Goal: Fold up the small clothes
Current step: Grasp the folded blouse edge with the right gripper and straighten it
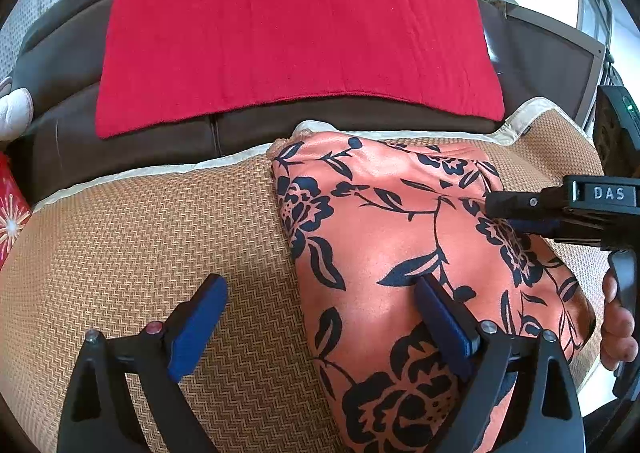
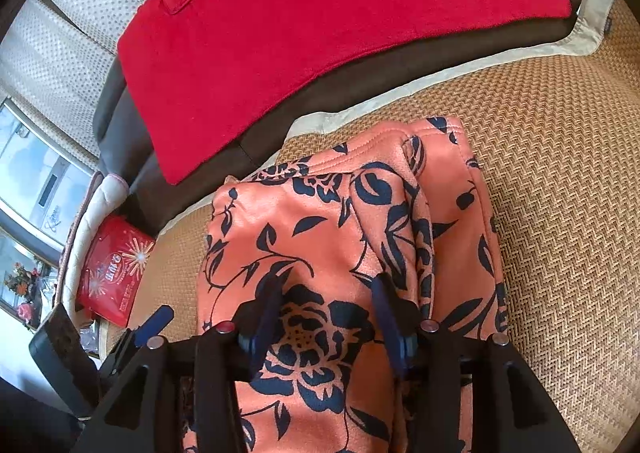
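An orange garment with a dark blue flower print (image 1: 392,237) lies folded on a woven tan mat (image 1: 160,237). My left gripper (image 1: 320,289) is open, straddling the garment's left edge; one blue finger is over the mat, the other rests on the cloth. My right gripper (image 2: 326,289) is open above the garment (image 2: 320,237), its blue fingers (image 2: 384,305) low over the cloth, nothing held. The right gripper also shows in the left wrist view (image 1: 496,205), reaching in from the right over the garment.
A red towel (image 1: 296,37) drapes over the brown sofa back (image 1: 60,53) behind the mat. A red packet with starburst print (image 2: 114,273) lies at the left of the mat (image 2: 560,173). A white cushion (image 1: 14,113) sits far left. Curtains (image 2: 52,45) and a window are beyond.
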A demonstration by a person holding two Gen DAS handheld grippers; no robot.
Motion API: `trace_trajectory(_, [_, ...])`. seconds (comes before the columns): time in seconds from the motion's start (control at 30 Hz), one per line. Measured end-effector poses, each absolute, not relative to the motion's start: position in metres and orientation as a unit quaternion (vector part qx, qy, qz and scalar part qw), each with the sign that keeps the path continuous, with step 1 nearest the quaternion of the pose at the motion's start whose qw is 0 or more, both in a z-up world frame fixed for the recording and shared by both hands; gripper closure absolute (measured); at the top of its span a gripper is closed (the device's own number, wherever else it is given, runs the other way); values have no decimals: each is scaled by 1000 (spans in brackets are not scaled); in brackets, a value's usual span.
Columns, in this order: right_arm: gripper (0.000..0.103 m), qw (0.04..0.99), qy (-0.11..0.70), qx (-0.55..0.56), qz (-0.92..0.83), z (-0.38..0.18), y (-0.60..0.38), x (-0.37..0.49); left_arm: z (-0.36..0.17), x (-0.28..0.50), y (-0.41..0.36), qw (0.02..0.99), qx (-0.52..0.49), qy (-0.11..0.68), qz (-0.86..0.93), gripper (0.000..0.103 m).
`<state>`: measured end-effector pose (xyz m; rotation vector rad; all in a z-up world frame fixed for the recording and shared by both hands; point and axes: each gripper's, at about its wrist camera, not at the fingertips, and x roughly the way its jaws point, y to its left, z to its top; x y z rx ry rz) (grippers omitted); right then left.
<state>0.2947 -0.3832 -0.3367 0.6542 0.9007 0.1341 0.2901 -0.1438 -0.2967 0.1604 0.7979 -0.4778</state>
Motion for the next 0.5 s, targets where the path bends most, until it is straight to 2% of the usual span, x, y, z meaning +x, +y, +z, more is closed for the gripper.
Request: trace_trajectory(0.5, [48,866,373,328,58,-312,-412,270,-299,292,-143,891,75,384,-231,8])
